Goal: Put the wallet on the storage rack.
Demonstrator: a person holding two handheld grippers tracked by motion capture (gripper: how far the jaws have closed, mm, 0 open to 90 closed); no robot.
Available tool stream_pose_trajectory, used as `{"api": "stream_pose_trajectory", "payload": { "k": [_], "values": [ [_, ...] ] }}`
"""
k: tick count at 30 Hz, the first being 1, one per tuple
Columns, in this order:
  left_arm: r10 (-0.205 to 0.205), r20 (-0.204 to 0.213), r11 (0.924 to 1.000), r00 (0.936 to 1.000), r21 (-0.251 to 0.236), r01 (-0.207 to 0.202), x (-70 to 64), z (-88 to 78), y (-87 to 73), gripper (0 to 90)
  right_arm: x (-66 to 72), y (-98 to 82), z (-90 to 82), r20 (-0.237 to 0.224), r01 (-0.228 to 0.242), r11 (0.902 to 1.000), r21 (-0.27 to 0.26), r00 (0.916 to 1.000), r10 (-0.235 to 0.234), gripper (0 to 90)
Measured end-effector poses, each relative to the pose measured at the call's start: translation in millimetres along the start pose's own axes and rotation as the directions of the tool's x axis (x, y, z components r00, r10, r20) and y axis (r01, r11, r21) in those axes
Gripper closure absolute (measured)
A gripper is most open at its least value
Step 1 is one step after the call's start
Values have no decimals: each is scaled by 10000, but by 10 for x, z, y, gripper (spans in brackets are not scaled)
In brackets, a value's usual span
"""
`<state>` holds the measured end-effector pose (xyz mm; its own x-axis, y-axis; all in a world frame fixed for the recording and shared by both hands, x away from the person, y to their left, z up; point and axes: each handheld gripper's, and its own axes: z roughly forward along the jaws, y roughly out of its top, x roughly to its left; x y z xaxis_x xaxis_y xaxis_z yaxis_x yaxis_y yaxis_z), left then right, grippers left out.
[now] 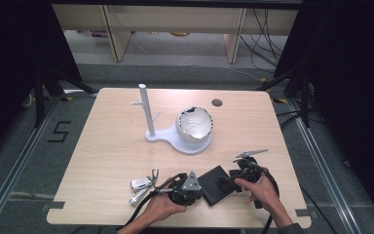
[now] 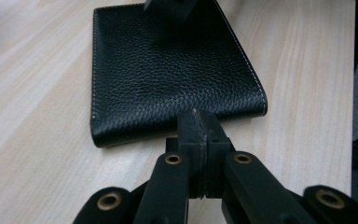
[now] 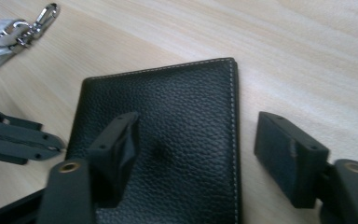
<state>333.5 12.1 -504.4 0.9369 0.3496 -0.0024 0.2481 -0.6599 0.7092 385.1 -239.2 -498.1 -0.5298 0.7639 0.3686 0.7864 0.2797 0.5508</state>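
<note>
Two tools flank a black wallet (image 1: 217, 185) lying flat on the counter (image 1: 107, 146): left tool (image 2: 199, 122) clenched empty at its near edge; right tool (image 3: 205, 154) spread, straddling its stitched side.

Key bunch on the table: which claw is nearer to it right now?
Left. The left claw sits just right of the key bunch, shut at the wallet's near edge; the right claw straddles the wallet's far side, farther from the keys.

Wallet (image 1: 216, 185) flat on table (image 1: 107, 146), near front edge — left gripper (image 1: 200, 187) at its left side, right gripper (image 1: 226, 180) at its right. Keys (image 1: 143, 184) left of wallet. Stand (image 1: 146, 113) with bowl (image 1: 194, 124) behind, mid-table.
</note>
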Motion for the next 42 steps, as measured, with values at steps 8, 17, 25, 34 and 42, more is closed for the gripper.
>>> {"api": "stream_pose_trajectory", "payload": {
  "k": [8,17,25,34,42],
  "values": [
    [-38,58,10000,10000,58,38,-15,58,8,892,-14,-19,-28,-498,-589,9981,188,9970,598,356],
    [332,-106,9988,9994,350,-328,-27,57,4,892,-4,-50,-26,-1641,-1575,9875,-14,9742,1552,523],
    [329,-102,9984,9994,462,-324,-39,43,5,890,10,2,-120,-2173,-1361,9907,74,9668,1345,652],
    [366,-56,9980,9993,518,-362,-33,38,8,886,133,66,-189,-2796,-1030,9919,746,9526,1199,749],
    [264,-154,9982,9995,546,-255,-8,-49,-15,797,225,137,-209,-2538,-328,9985,445,9663,431,787]
  ]
}}
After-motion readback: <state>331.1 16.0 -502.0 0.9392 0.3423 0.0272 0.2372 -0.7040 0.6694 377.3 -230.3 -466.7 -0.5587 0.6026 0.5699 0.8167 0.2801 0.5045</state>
